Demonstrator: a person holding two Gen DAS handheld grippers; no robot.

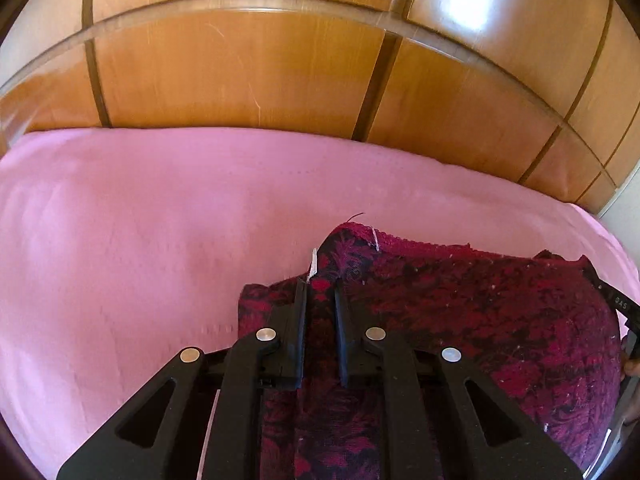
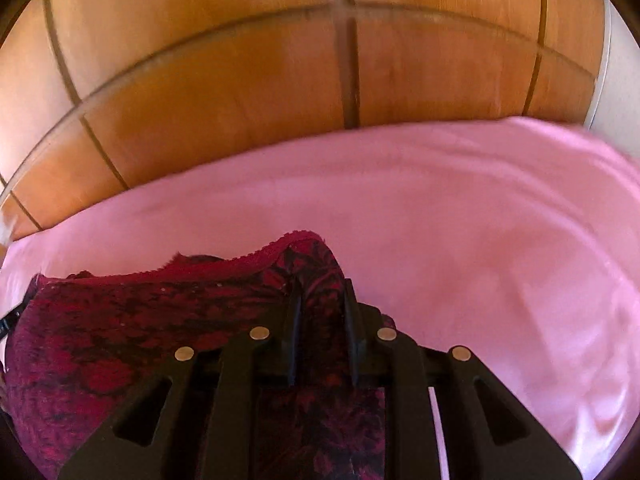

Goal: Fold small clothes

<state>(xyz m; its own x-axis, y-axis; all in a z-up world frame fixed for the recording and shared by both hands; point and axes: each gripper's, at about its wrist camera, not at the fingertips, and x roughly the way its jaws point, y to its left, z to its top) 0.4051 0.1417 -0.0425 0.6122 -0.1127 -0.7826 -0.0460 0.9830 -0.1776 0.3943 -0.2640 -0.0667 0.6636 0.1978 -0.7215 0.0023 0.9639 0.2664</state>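
A small dark red garment (image 1: 460, 312) with a black floral pattern and a lace edge hangs stretched between both grippers over a pink bed sheet (image 1: 140, 240). My left gripper (image 1: 320, 286) is shut on the garment's left corner; cloth fills the narrow gap between its black fingers. In the right wrist view the same garment (image 2: 120, 340) spreads to the left, and my right gripper (image 2: 322, 286) is shut on its right corner. The right gripper's black body (image 1: 624, 308) peeks in at the right edge of the left wrist view. White threads stick out near the left corner.
The pink sheet (image 2: 480, 240) covers a bed that fills the lower half of both views. Behind it stands a wooden wardrobe (image 1: 280, 72) with dark grooves between its panels. A pale wall strip (image 2: 616, 80) shows at the far right.
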